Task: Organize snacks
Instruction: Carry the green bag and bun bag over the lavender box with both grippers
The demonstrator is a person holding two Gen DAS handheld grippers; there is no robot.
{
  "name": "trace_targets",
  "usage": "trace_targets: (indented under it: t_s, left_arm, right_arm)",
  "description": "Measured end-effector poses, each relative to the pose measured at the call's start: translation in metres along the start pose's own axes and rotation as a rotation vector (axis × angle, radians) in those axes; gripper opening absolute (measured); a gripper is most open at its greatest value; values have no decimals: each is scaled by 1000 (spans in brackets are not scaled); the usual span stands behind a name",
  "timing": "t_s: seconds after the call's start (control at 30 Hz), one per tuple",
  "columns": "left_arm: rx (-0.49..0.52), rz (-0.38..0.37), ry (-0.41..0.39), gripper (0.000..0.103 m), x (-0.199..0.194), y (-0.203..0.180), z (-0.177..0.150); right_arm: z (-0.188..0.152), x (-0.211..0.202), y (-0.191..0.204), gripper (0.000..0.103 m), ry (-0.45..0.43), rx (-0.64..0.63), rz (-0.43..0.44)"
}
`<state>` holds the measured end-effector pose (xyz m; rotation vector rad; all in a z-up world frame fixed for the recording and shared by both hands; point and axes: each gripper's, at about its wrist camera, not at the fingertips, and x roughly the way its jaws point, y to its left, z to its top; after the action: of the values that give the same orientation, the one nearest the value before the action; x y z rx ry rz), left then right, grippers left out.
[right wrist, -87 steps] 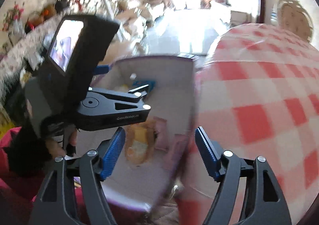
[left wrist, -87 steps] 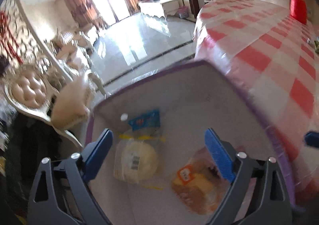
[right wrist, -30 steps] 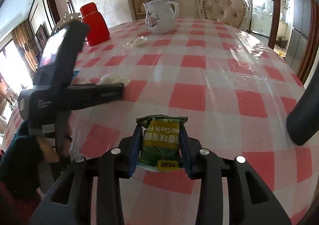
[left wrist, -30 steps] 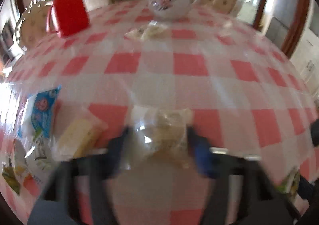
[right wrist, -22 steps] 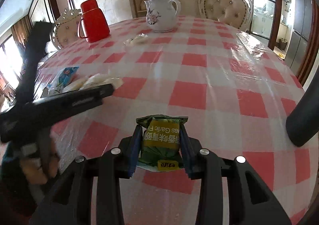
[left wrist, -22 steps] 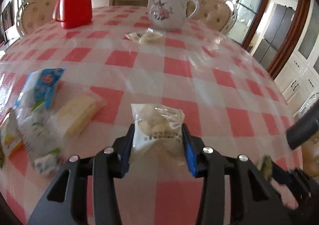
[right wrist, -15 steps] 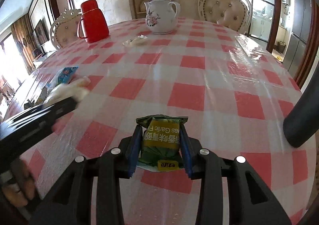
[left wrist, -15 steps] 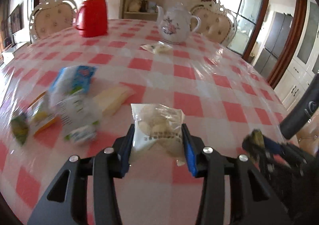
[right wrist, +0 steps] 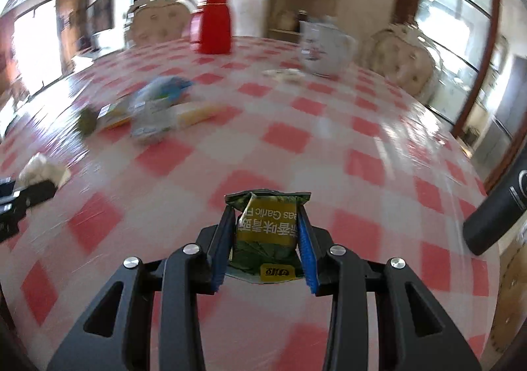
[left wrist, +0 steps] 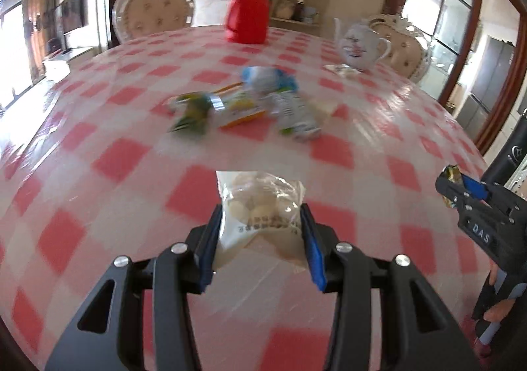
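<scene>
My left gripper (left wrist: 260, 223) is shut on a clear bag of pale round snacks (left wrist: 260, 206), held above the red-and-white checked table (left wrist: 115, 160). My right gripper (right wrist: 265, 223) is shut on a green and yellow pea snack packet (right wrist: 268, 226); from the left wrist view it shows at the right edge as the right gripper (left wrist: 461, 186) with the packet's tip poking out. Several loose snack packets (left wrist: 243, 104) lie in a blurred cluster mid-table; the same snack packets (right wrist: 148, 111) appear left of centre in the right wrist view. The left gripper's tip with its bag (right wrist: 39, 170) enters at the left edge.
A red thermos (left wrist: 247, 9) and a white floral teapot (left wrist: 359, 45) stand at the far side of the table, with a small wrapper (left wrist: 342, 69) in front of the teapot. Padded chairs (left wrist: 154, 15) ring the table. A person's fingers (left wrist: 497, 311) hold the right tool.
Both views have swung across the table, so the snack cluster now sits at centre instead of far left. Each gripper keeps its packet. The left gripper has shifted farther than the right.
</scene>
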<state>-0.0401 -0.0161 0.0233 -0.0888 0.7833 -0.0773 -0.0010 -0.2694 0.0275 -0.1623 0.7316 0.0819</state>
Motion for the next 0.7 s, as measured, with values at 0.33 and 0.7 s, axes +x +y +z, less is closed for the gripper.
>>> trace_targets:
  t_s: [0.33, 0.7]
  left_arm:
    - [-57, 42, -39, 46, -56, 61, -35]
    - [-163, 159, -83, 46, -123, 142, -79]
  right_arm:
    - [-14, -28, 82, 37, -5, -120, 53]
    - [-23, -71, 193, 37, -58, -316, 178]
